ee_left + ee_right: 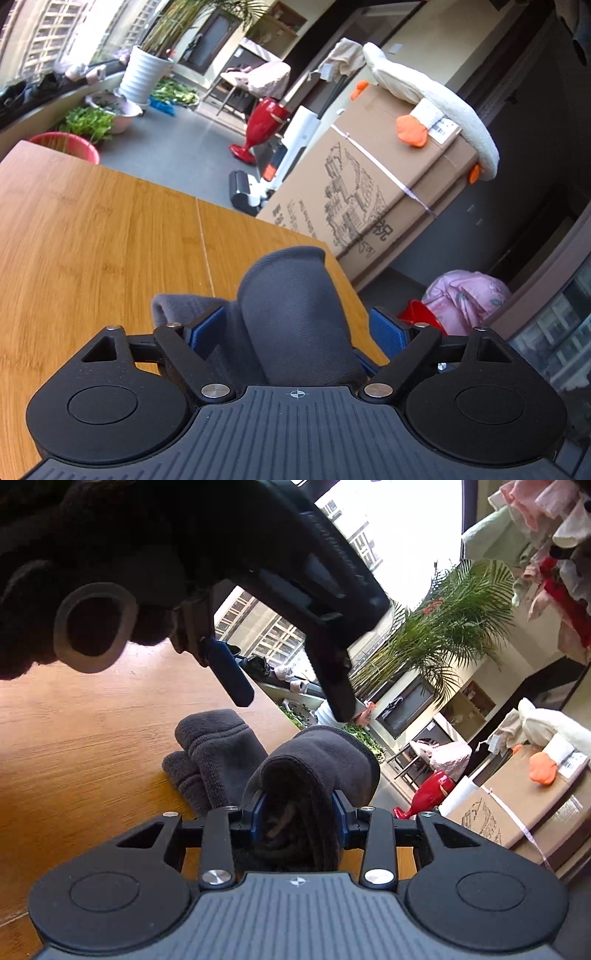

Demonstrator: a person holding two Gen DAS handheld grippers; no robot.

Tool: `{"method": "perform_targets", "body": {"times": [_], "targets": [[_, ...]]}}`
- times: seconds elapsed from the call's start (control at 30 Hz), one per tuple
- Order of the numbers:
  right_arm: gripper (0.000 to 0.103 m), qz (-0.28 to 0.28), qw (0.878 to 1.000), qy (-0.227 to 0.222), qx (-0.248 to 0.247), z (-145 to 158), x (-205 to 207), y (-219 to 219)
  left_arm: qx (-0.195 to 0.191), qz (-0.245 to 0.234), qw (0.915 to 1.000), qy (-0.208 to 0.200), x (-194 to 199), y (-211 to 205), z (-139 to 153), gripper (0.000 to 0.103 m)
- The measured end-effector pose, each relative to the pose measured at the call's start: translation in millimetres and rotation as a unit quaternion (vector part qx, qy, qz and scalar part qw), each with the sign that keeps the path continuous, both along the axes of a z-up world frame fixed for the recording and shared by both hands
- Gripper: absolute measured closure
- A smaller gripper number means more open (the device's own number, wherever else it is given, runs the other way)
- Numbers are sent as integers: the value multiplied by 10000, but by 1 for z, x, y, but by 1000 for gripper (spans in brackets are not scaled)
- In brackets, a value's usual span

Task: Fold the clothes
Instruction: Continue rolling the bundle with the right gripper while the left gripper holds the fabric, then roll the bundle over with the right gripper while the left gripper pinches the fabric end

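Smooth wooden table, soft ribbed grey socks bunched.

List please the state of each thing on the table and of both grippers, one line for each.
left gripper: open, jaws wide, grey cloth between them but not pinched.
right gripper: shut on the rolled grey garment.
rolled grey garment: bunched, lifted at the table edge.
grey ribbed cuffs: lying flat on the table, not gripped.
wooden table: bare apart from the grey cloth.
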State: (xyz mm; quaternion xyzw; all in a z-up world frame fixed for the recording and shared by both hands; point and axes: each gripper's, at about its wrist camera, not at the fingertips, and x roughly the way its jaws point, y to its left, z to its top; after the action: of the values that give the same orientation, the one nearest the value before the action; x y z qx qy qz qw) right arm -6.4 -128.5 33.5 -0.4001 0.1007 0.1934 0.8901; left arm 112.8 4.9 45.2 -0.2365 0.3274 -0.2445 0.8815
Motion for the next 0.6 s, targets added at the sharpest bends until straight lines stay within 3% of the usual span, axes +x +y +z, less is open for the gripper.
{"method": "perform_targets", "body": {"times": [0.07,0.13,0.2,0.3,0.37,0.47,0.57,0.6], "targets": [[68,106,9999,-55,-38,-1,-5,5,257,24,9996,110,10,-15,-5,15],[68,186,9998,-30,63,2,-9,7,391,152,9989,192,15,-20,-12,35],[66,289,9984,190,454,10,-9,-2,173,283,9993,156,15,-15,-19,42],[42,353,9855,630,1535,24,-8,-34,-1,354,9993,110,11,-6,-21,45],[37,183,9619,957,2555,24,-4,-64,-55,330,9994,107,10,-4,-21,47],[36,-266,9086,1586,3854,16,11,-103,-54,270,9996,86,10,-5,-18,50],[35,-578,8787,1841,4366,2,15,-128,-176,317,9993,9,5,3,-10,57],[35,-607,8775,1869,4374,0,16,-131,-245,355,9991,-60,2,8,-6,69]]}}
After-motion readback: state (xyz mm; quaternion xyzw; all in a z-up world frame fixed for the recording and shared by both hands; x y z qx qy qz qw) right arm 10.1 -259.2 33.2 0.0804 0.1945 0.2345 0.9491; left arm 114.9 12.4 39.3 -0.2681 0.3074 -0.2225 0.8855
